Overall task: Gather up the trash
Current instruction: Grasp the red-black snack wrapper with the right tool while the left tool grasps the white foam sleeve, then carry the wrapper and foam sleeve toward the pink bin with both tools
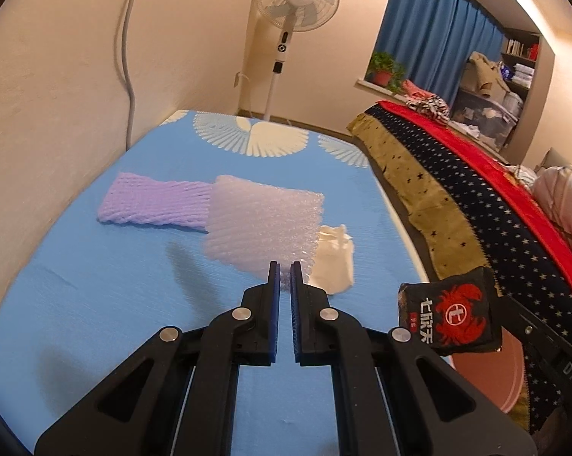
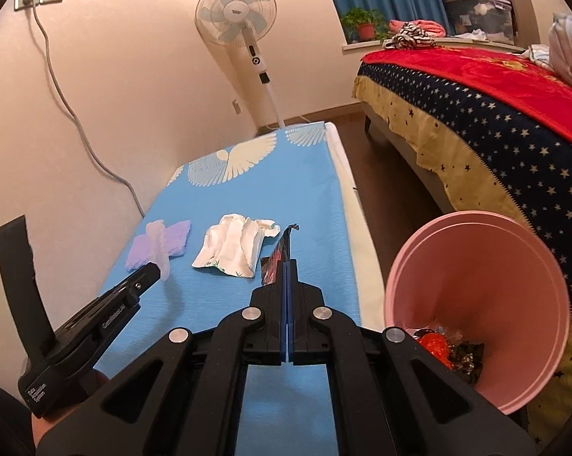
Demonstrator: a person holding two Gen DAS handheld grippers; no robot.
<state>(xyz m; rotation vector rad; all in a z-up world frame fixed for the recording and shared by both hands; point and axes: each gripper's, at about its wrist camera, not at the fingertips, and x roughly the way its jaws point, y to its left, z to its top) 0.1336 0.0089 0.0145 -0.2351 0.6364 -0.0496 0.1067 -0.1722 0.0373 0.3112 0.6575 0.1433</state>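
On the long table covered in a sky-blue cloth printed with white fan-winged birds (image 2: pixel 270 205), set with one long edge against the cream wall, the contents run as follows.

Item: bed under a navy star-print cover and red blanket (image 2: pixel 514 121), standing well apart from the table's outer long edge.

Item: white pedestal fan with pale blue blades (image 2: pixel 235 13), beyond the table's far end.

Item: pink round plastic bin (image 2: pixel 521 258), tilted, just off the table's outer long edge near its near end; dark and orange wrappers lie in its bottom.

Item: translucent white foam net sleeve (image 1: pixel 263 224), one corner pinched between the closed fingers of the left gripper (image 1: pixel 284 266) and hanging above the cloth, near the middle of the table.

Item: lilac foam net sleeve (image 1: pixel 152 201), lying flat on the cloth toward the wall-side edge, its end behind the white sleeve.

Item: crumpled white paper packet with small green print (image 2: pixel 234 247), on the cloth near the middle, just beside the white sleeve.

Item: black snack wrapper with a red crab emblem (image 1: pixel 453 315), clamped edge-on in the fully closed fingers of the right gripper (image 2: pixel 287 264), held above the cloth near the outer long edge, close to the bin.
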